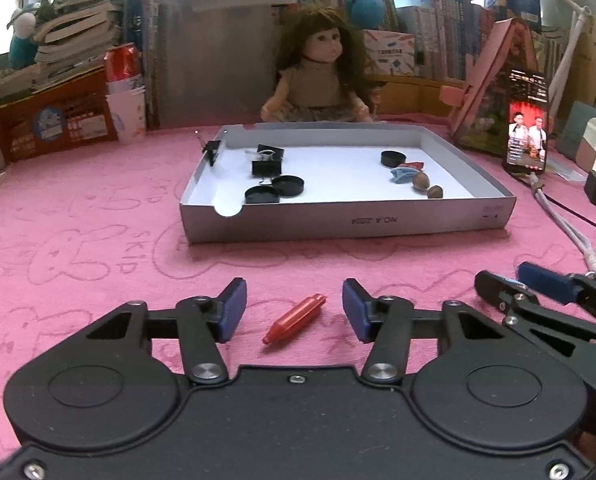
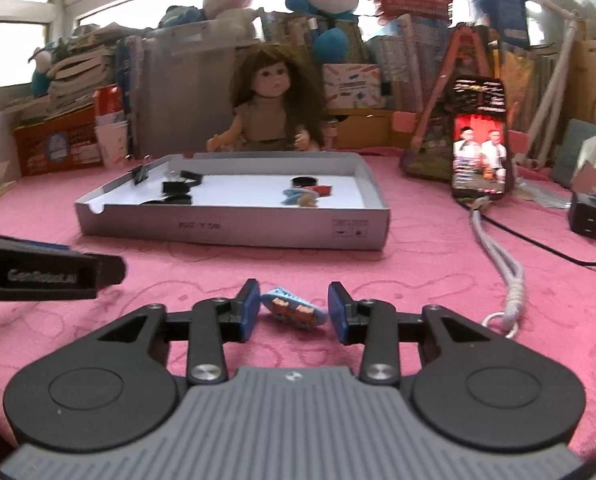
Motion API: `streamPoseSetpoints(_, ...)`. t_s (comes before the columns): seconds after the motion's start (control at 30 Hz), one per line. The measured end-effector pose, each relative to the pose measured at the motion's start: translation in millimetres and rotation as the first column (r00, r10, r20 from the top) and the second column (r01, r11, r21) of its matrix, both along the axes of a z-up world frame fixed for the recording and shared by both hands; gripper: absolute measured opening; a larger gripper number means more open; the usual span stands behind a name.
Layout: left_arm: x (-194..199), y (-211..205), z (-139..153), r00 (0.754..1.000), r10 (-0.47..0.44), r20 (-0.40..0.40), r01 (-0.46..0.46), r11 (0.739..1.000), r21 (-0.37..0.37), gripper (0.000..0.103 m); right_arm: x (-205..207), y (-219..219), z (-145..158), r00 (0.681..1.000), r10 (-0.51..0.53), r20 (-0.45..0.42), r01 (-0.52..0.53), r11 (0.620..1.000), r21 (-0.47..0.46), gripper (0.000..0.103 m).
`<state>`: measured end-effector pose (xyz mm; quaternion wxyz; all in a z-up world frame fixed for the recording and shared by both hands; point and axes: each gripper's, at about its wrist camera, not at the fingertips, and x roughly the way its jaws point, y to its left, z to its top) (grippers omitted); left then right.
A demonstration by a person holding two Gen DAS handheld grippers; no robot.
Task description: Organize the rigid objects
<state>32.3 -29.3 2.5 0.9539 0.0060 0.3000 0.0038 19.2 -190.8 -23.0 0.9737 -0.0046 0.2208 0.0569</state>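
While the pink towel (image 1: pixel 98 208) covers the bench, a shallow grey cardboard tray (image 1: pixel 346 222) sits on it in front of a seated doll (image 1: pixel 322 68). Inside the tray, toward its left side, lie two black binder clips (image 1: pixel 267 162) and two round black caps (image 1: pixel 274 190), the caps touching each other near the front wall; a third binder clip (image 1: pixel 212 150) is clamped on the tray's left wall. Toward the right side of the tray are another black cap (image 1: pixel 393 158), a small blue and red piece (image 1: pixel 406 172) just beside it, and two brown nuts (image 1: pixel 426 185) close to the front wall.

Outside the tray, a red pen-shaped piece (image 1: pixel 294 318) lies tilted on the towel between the fingers of the left gripper (image 1: pixel 294 314). Its jaws stand apart and neither blue pad touches the piece, so it is released. The gripper points forward and somewhat downward at the towel.

To its right, the right gripper (image 2: pixel 292 310) is angled down in the same way. A small light-blue toy shoe (image 2: pixel 294 308) lies on the towel between its fingers; the left pad looks very close to the shoe's toe, the right pad stands clear, and the shoe is not clenched.

A phone (image 2: pixel 480 148) with a lit screen leans upright to the right of the tray, with a cable (image 2: pixel 498 256) running from it across the towel.
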Motion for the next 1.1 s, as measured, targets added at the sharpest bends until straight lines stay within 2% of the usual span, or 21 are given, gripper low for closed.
streamPoseSetpoints(0.1,0.1,1.1,-1.3,0.999,0.015,-0.029,-0.015,1.0,-0.021,0.052,-2.3,2.4,1.5,0.998,-0.052,0.025,0.052,0.999,-0.01,0.061)
streamPoseSetpoints(0.2,-1.9,3.7,-2.8,0.999,0.008,-0.048,-0.01,1.0,-0.026,0.052,-3.9,1.9,2.1,1.0,-0.021,0.014,0.021,1.0,0.01,0.061)
streamPoseSetpoints(0.3,-7.7,8.1,-4.1,0.999,0.002,-0.049,-0.001,1.0,0.017,0.053,-6.4,1.6,0.3,1.0,-0.005,0.01,0.005,1.0,-0.014,0.061)
streamPoseSetpoints(0.47,-12.0,24.3,-5.0,0.999,0.038,-0.039,-0.035,0.997,0.072,0.055,-4.3,-8.8,-0.5,0.999,-0.044,-0.008,0.044,0.999,-0.02,0.062)
streamPoseSetpoints(0.83,0.9,42.0,-4.3,0.991,0.131,-0.023,-0.127,0.983,0.134,0.055,-7.3,-22.5,1.0,0.994,-0.112,-0.006,0.112,0.993,-0.043,0.064)
streamPoseSetpoints(0.97,3.5,46.7,-2.0,0.986,0.164,-0.03,-0.16,0.982,0.1,0.056,-9.2,-25.9,3.2,0.991,-0.136,0.005,0.136,0.99,-0.019,0.069)
streamPoseSetpoints(1.1,3.3,39.9,0.4,0.988,0.151,-0.031,-0.149,0.987,0.06,0.07,-9.1,-24.9,4.1,0.992,-0.125,0.01,0.125,0.992,0.011,0.075)
